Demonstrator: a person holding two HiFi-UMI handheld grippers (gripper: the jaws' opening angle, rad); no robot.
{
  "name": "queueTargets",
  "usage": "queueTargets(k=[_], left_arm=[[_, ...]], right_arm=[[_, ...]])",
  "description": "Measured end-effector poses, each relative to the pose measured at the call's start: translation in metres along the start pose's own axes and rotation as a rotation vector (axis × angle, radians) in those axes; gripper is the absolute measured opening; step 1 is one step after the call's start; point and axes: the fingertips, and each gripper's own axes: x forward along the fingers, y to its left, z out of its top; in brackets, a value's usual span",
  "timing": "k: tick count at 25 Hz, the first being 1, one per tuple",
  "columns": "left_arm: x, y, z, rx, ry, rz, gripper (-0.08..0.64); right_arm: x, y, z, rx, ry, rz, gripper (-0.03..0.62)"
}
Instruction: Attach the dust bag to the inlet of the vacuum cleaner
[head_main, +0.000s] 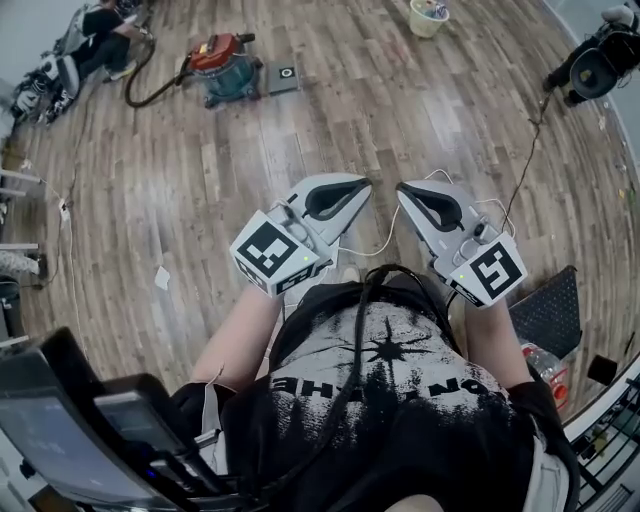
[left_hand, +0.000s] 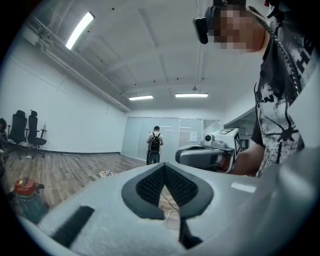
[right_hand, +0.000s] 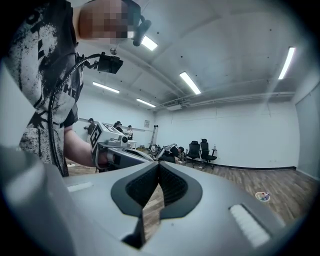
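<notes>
The vacuum cleaner (head_main: 226, 63) stands on the wooden floor (head_main: 330, 110), far ahead of the person and off to their left, well apart from both tools. Its hose (head_main: 150, 88) trails away further to the left. Just beside it on its right lies a flat grey square piece (head_main: 284, 76). This may be the dust bag, though it is too small in the head view to be sure, and the inlet cannot be made out at all.

The left tool (head_main: 347, 191) and the right tool (head_main: 418, 197) are held side by side in front of the person's body, close to each other and roughly level. Each has its jaws together with nothing between them.

In the left gripper view the vacuum cleaner (left_hand: 25, 196) shows low at the left edge. The left tool therefore looks the nearer of the two, and the coming move probably has to close that whole stretch of floor first.
</notes>
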Motion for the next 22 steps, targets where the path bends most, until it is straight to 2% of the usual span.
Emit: queueTargets(k=[7, 12, 22], left_arm=[[0.014, 0.03, 0.001, -0.026, -0.006, -0.002, 0.0], [0.028, 0.068, -0.002, -0.053, 0.001, 0.04, 0.0], [0.101, 0.183, 0.018, -0.055, 0.026, 0.177, 0.0]], right_arm=[[0.015, -0.035, -0.003, 0.018, 0.03, -0.014, 0.008], [0.041, -0.067, -0.011, 0.034, 0.04, 0.031, 0.008], [0.113, -0.199, -0.015, 0.042, -0.002, 0.163, 0.008]])
